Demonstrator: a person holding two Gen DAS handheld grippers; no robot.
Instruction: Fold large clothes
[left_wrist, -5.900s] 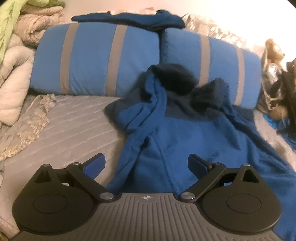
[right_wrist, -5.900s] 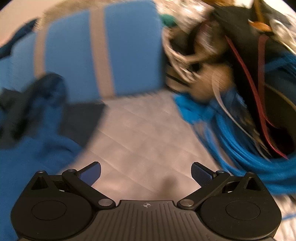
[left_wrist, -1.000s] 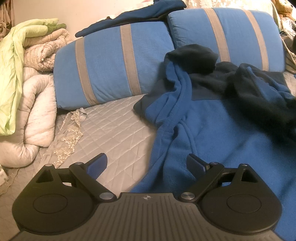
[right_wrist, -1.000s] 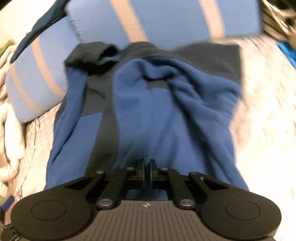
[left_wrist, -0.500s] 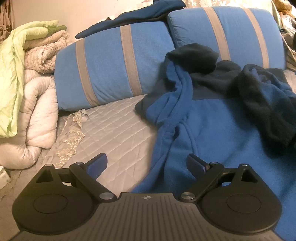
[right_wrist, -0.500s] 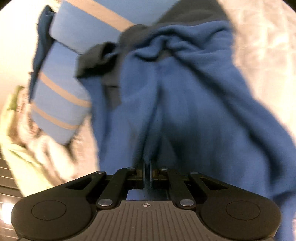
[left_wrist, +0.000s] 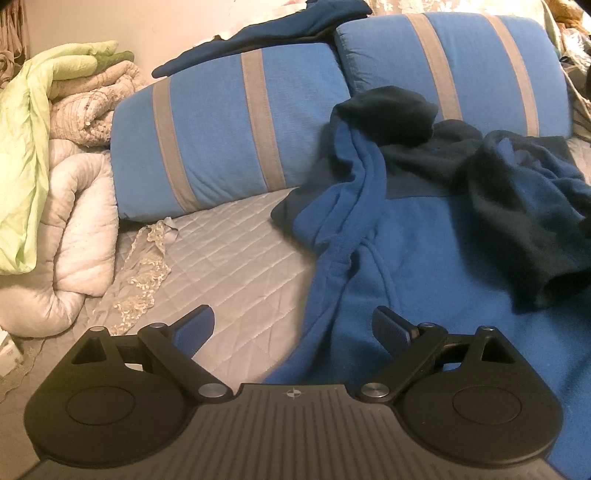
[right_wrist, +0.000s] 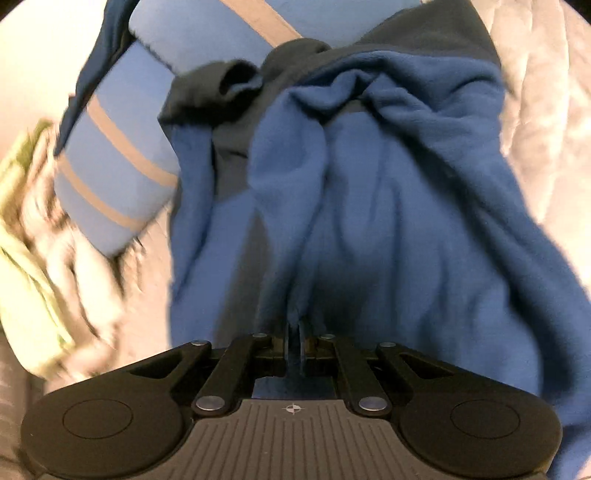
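A large blue fleece hoodie (left_wrist: 424, 258) with a dark navy hood and yoke lies on the quilted grey bed. Its dark hood (left_wrist: 388, 114) leans against the pillows. In the left wrist view my left gripper (left_wrist: 293, 330) stands open, low over the hoodie's left edge, with nothing between its fingers. In the right wrist view my right gripper (right_wrist: 294, 328) is shut on a fold of the blue hoodie (right_wrist: 388, 221), and the cloth hangs stretched from it across the garment. A dark sleeve (left_wrist: 517, 229) lies folded over the hoodie's right side.
Two blue pillows with grey stripes (left_wrist: 229, 133) stand at the head of the bed, a dark garment (left_wrist: 280, 26) draped on top. Rolled white and green bedding (left_wrist: 44, 177) is piled at the left. Bare quilted cover (left_wrist: 229, 266) shows left of the hoodie.
My right gripper has carried the pinched hoodie cloth further leftward over the garment, and the dark sleeve has come down across the right side. My left gripper has stayed open and nearly still.
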